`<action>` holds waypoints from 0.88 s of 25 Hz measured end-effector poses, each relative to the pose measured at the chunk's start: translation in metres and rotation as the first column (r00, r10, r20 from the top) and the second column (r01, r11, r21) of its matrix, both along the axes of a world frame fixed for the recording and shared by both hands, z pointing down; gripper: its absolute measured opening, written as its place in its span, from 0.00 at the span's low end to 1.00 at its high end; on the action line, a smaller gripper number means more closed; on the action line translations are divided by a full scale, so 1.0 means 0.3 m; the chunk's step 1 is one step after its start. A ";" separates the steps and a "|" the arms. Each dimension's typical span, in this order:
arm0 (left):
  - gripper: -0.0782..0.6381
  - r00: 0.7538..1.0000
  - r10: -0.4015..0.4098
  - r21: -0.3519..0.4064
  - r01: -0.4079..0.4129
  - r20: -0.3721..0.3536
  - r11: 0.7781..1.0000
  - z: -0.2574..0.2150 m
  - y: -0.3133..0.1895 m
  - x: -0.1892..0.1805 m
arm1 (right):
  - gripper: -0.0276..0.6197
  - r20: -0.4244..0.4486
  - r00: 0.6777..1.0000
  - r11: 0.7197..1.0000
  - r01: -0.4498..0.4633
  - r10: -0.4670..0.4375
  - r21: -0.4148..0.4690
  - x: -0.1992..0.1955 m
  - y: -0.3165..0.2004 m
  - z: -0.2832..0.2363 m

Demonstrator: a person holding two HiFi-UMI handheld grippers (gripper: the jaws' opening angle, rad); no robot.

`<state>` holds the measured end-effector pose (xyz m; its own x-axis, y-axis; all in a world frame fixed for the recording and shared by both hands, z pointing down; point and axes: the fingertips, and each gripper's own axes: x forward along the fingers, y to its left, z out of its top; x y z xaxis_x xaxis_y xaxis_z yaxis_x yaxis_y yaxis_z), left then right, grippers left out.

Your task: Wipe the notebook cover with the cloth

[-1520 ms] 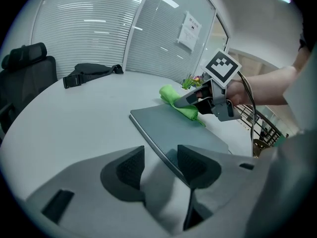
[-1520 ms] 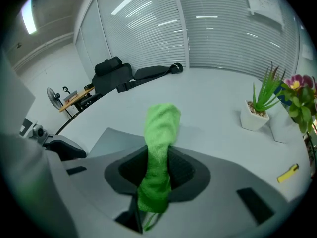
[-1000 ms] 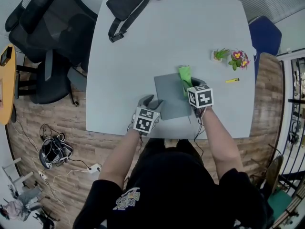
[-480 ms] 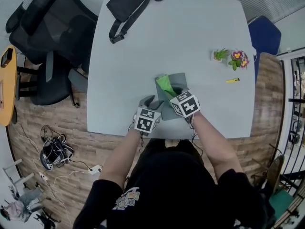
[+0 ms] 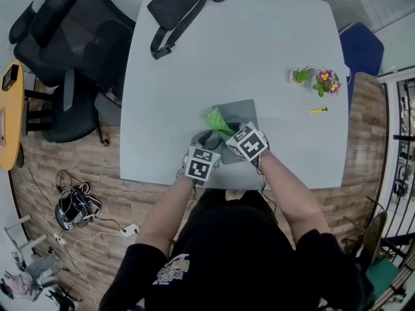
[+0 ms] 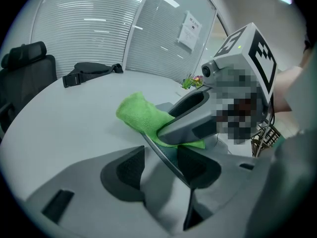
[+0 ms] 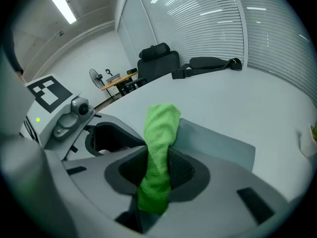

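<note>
A: Notebook (image 5: 245,112), whereabouts?
B: On the pale table (image 5: 194,63), toward the near edge, right in front of the person. Grey cover, closed.
A: And the cloth (image 7: 161,128)?
B: Green, bunched lengthwise. Pinched in the right gripper (image 7: 158,163), pads squeezed tight onto the fabric. Loose end sticking out past the tips, draped over the left side of the cover.
A: Left gripper (image 6: 163,155)?
B: Low at the near left corner of the notebook. Jaws spread apart, clamped on nothing. Thin edge of the cover running between them, close against the right-hand pad. Touching that pad or just beside: hard to say.
A: How near, one gripper to the other?
B: Nearly together. Marker cubes side by side in the head view, right one angled toward the left one.
A: Anything else on the table?
B: Black strap bag (image 5: 178,5) at the far left corner, well apart from the notebook. Two small potted plants (image 5: 300,75) off to the right, one green, one with pink and yellow flowers. Yellow pen (image 5: 318,110) just nearer than those.
A: Around the table?
B: Black office chair (image 5: 65,37) on the left, blue chair (image 5: 360,47) at the far right, tangle of cables (image 5: 74,206) on the wood floor (image 5: 39,186).
</note>
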<state>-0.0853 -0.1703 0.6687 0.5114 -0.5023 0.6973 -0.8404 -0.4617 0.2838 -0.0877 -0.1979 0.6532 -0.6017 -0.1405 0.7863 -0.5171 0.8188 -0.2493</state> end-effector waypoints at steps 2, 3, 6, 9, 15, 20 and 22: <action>0.40 1.000 0.000 0.005 0.000 0.004 1.000 0.002 -0.004 -0.003 | 0.21 -0.012 1.000 1.000 -0.004 0.004 0.013 0.002 -0.003 0.003; 0.40 1.000 0.000 0.007 0.000 0.003 1.000 0.001 -0.006 -0.002 | 0.21 -0.019 1.000 1.000 -0.006 0.006 0.021 0.005 -0.005 0.004; 0.40 1.000 -0.002 0.003 0.002 -0.004 1.000 -0.003 -0.006 0.003 | 0.21 -0.034 0.999 0.999 -0.024 0.025 0.033 0.029 -0.009 0.007; 0.40 1.000 -0.002 0.006 0.002 -0.006 1.000 -0.007 -0.005 0.001 | 0.21 -0.035 0.998 0.998 -0.059 0.060 0.035 0.061 -0.016 0.007; 0.40 1.000 -0.003 0.008 0.003 -0.004 1.000 -0.010 -0.007 0.000 | 0.21 -0.036 0.990 0.990 -0.132 0.134 0.040 0.143 -0.042 0.009; 0.40 1.000 -0.004 0.010 0.004 -0.004 1.000 -0.010 -0.007 0.000 | 0.21 -0.032 0.977 0.977 -0.210 0.211 0.034 0.239 -0.067 0.008; 0.40 1.000 -0.004 0.011 0.004 -0.002 1.000 -0.011 -0.007 0.000 | 0.21 -0.029 0.970 0.970 -0.242 0.243 0.031 0.281 -0.078 0.008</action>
